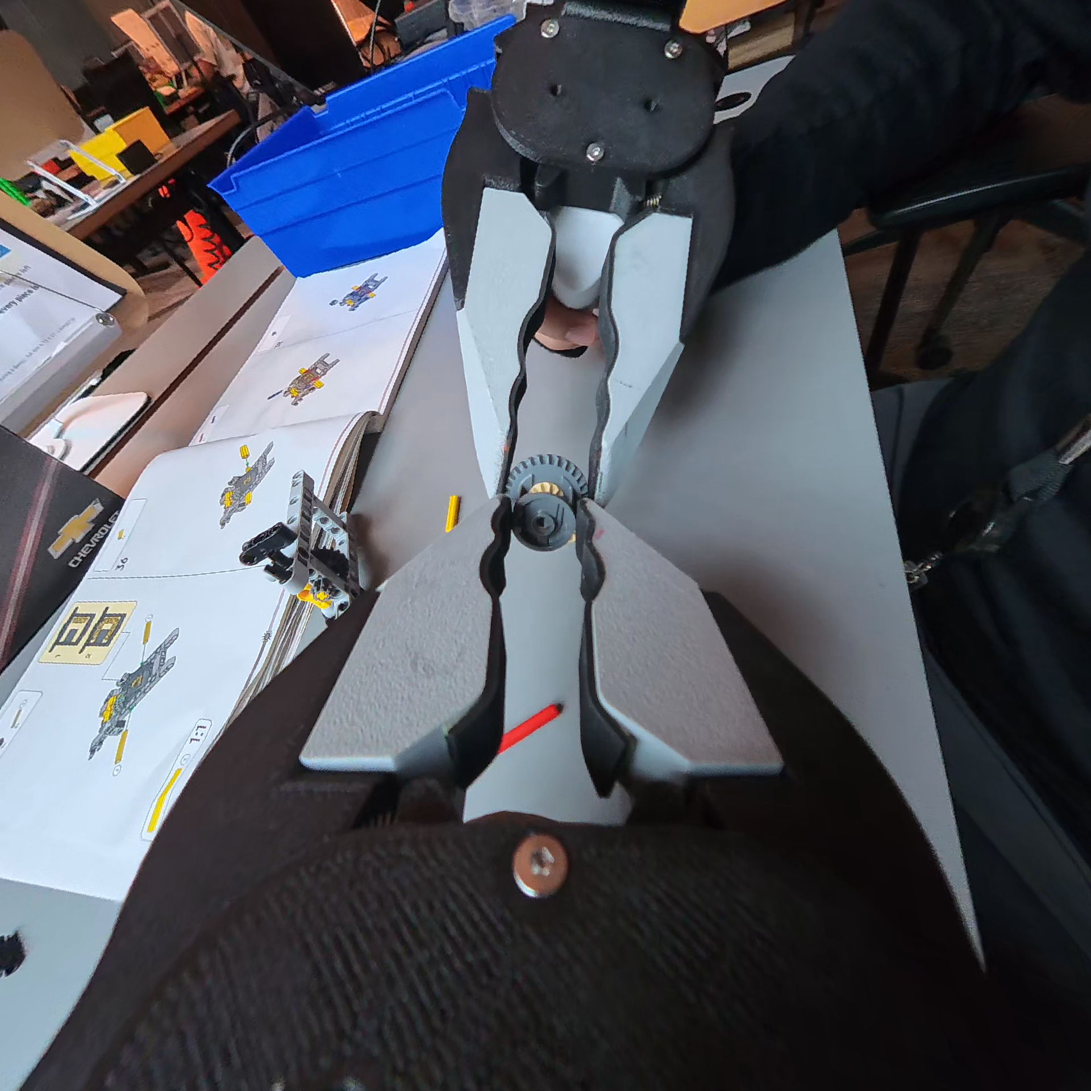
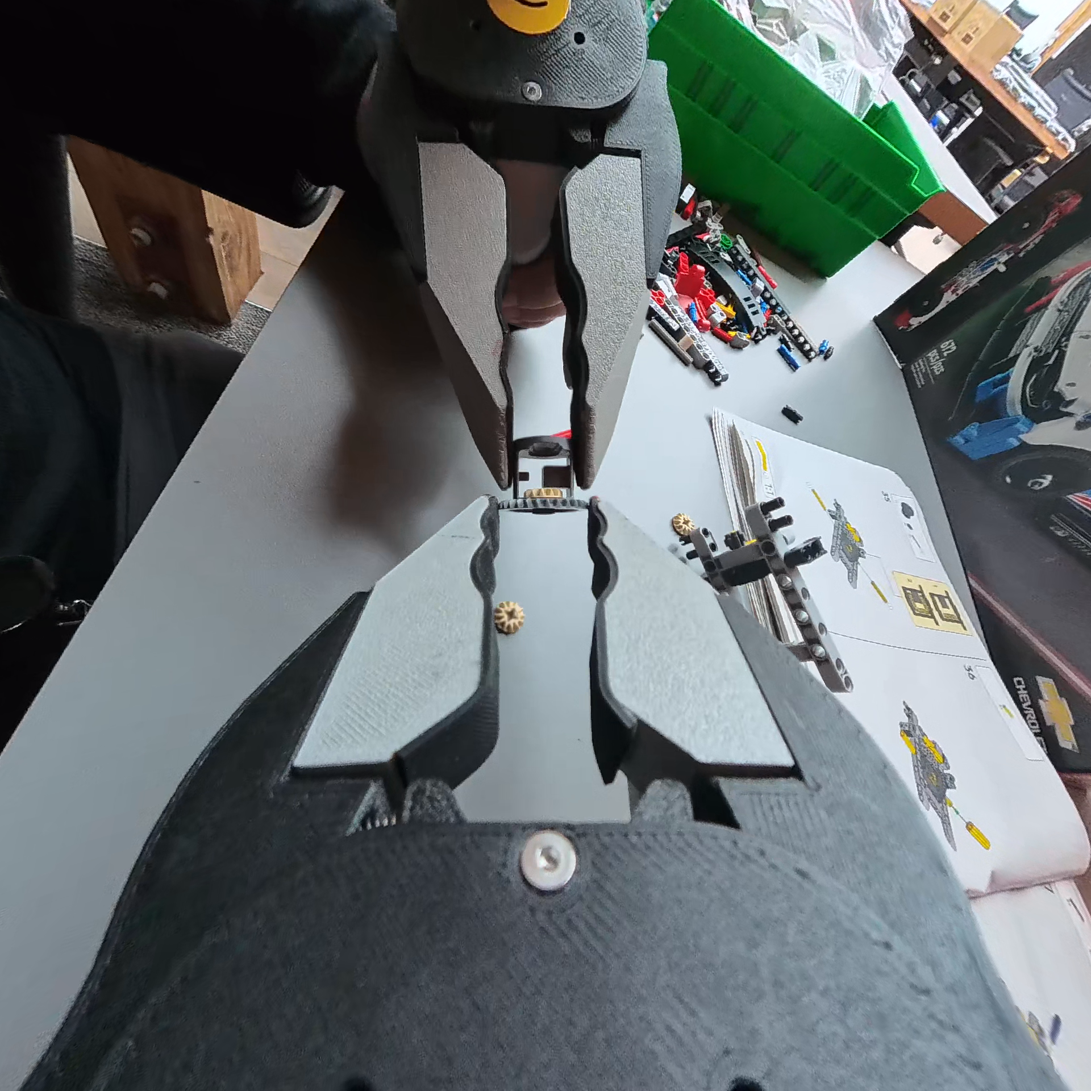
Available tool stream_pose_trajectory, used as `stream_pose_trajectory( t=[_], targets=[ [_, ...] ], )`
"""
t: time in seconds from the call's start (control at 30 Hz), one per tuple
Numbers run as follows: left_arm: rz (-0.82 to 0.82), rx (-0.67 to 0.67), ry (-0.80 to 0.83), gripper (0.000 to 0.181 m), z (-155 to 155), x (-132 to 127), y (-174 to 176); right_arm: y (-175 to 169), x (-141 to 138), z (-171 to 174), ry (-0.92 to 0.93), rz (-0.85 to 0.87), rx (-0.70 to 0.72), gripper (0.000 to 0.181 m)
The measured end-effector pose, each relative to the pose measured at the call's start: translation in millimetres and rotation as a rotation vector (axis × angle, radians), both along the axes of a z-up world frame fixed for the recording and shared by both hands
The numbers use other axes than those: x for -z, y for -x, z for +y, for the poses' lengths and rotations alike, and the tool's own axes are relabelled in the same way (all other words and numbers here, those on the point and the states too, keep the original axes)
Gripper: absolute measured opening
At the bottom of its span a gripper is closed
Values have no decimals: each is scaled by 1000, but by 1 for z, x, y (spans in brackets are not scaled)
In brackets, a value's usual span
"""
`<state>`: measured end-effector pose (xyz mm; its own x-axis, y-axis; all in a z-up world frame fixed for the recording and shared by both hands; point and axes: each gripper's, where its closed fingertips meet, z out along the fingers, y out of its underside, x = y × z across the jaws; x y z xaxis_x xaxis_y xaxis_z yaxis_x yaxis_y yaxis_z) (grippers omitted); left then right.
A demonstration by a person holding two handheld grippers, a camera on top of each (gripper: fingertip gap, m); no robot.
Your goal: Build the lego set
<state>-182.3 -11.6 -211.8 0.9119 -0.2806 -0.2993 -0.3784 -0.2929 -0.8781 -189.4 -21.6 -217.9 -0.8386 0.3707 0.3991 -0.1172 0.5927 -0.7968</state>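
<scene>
Judging by what lies on the table [image 2: 248, 531], I put the build at an early-to-middle stage. One grey beam sub-assembly [image 1: 307, 546] rests on the open instruction booklet [image 1: 118, 679], at about nine o'clock from my left gripper [image 1: 540, 522]. The differential housing [image 1: 543, 513] is only now being fitted with its gears, and a big pile of loose parts [image 2: 726, 307] sits untouched at one o'clock in the right wrist view.

My left gripper is closed down narrowly on the dark grey differential housing, its fingertips pinching the round hub on both sides. My right gripper [image 2: 543, 502] faces it tip to tip from twelve o'clock and is clamped on the toothed ring end of the same piece. A small tan gear [image 2: 542, 493] shows seated inside the frame between the two sets of tips.

Still to place, I reckon: a tan gear on the table [image 2: 509, 617] directly beneath my right gripper's fingers, another tan gear [image 2: 683, 523] at three o'clock beside the sub-assembly, a red axle [image 1: 528, 727] below my left fingers, and a yellow axle [image 1: 451, 512] at nine o'clock near the booklet's edge. Joining the differential to the frame remains undone.
</scene>
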Motion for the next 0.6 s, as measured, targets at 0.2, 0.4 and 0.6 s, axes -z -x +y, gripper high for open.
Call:
stream_pose_trajectory(
  t=[0.2, 0.4, 0.6],
  targets=[
    [5, -21, 7, 19, 1, 1, 3, 2, 0, 1, -6, 13, 9, 27],
    [33, -44, 47, 19, 2, 8, 7, 5, 5, 3, -39, 20, 17, 27],
    [26, -52, 80, 24, -1, 12, 9, 6, 9, 6, -46, 2, 5, 27]
  ],
)
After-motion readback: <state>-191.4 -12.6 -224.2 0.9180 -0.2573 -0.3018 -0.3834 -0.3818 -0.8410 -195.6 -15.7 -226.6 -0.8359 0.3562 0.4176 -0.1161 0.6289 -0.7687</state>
